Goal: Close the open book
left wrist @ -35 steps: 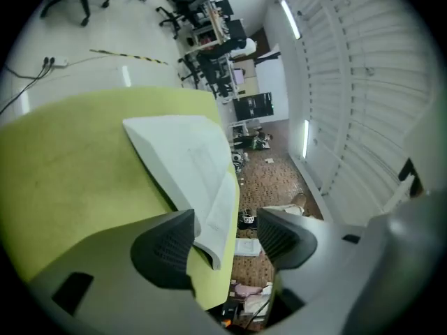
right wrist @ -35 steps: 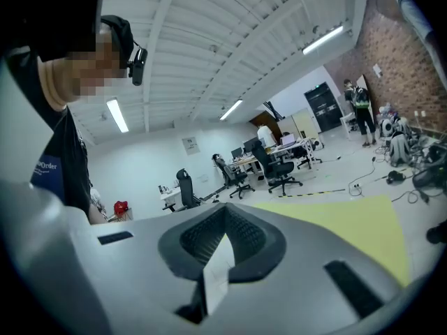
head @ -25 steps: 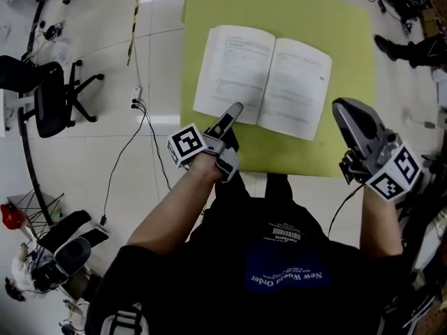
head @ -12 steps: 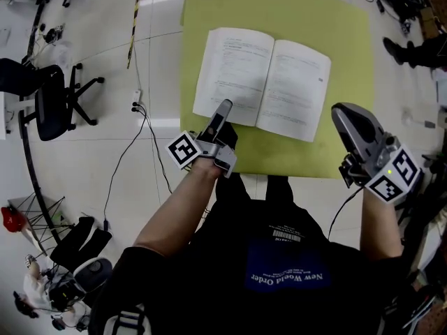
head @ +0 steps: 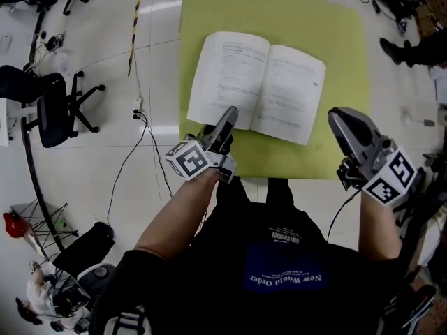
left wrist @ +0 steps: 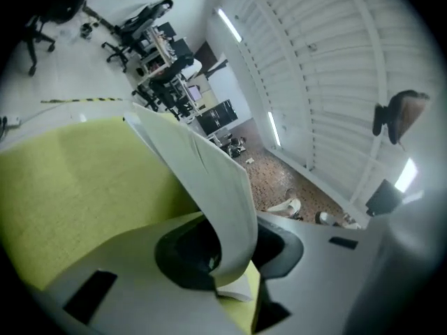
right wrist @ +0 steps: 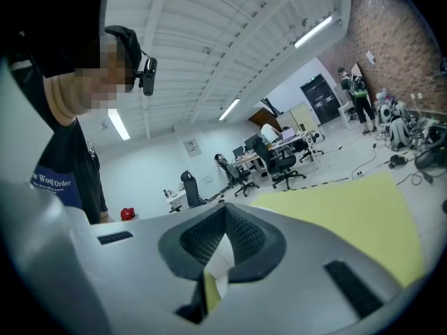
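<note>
The open book (head: 258,86) lies flat on the yellow-green table (head: 279,12), white pages up. My left gripper (head: 227,117) is at the book's near left corner. In the left gripper view a curled white page (left wrist: 209,187) rises between the jaws of that gripper (left wrist: 234,264), which are closing with both pads against the sheet. My right gripper (head: 342,121) hovers over the table's near right edge, clear of the book, jaws together and empty. In the right gripper view the right gripper (right wrist: 223,218) points across the table (right wrist: 349,208).
A black office chair (head: 49,103) stands on the white floor at the left. Cables (head: 140,128) and a power strip lie beside the table's left edge. Striped tape (head: 136,12) runs at the top left. A person's shoe (head: 401,47) shows at the far right.
My left gripper has rolled, lifted a little and closed its jaws on the near left page corner. The right gripper has stayed where it was.
</note>
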Demonstrator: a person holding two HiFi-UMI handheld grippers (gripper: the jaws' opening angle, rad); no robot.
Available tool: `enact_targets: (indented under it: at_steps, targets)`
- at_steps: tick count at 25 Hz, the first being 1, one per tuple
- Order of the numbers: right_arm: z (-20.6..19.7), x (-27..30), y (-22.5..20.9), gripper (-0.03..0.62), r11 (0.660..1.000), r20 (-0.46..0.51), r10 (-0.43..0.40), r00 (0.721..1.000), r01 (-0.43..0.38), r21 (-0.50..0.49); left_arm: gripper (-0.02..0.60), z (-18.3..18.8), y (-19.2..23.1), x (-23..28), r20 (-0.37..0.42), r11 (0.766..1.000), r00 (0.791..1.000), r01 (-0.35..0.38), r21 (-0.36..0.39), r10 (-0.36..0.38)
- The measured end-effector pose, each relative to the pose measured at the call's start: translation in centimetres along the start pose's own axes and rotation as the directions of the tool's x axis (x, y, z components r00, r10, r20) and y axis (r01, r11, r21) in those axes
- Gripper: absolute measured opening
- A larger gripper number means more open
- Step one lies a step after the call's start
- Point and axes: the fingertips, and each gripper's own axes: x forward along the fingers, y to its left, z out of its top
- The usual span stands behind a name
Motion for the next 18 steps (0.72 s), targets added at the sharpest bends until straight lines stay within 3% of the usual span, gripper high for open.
enact_targets:
  at_steps: [4,11,15,18]
  targets:
    - [0.2,-1.4,0.2,-0.014,1.0,0.014,-0.002,1.0,0.002,-0.01,0.107,-1.2,-1.8,0.4,-0.065,0.985,0.997,-0.037,0.166,0.048]
    - [0.6,-3.4,-1.0,-0.014,1.0,0.044,-0.017,0.999,0.017,-0.008,0.103,-3.4,-4.1,2.2,-0.178,0.928,0.977,-0.045,0.371,0.119]
    - [0.9,-4.5,-1.4,-0.014,0.999,0.062,-0.032,0.998,0.032,-0.01,0.101,-5.5,-5.1,3.1,-0.267,0.89,0.948,-0.035,0.455,0.173]
    - [1.3,-5.7,-2.0,-0.014,0.999,0.077,-0.043,0.996,0.043,-0.009,0.101,-7.1,-5.9,4.1,-0.329,0.853,0.913,-0.039,0.521,0.242]
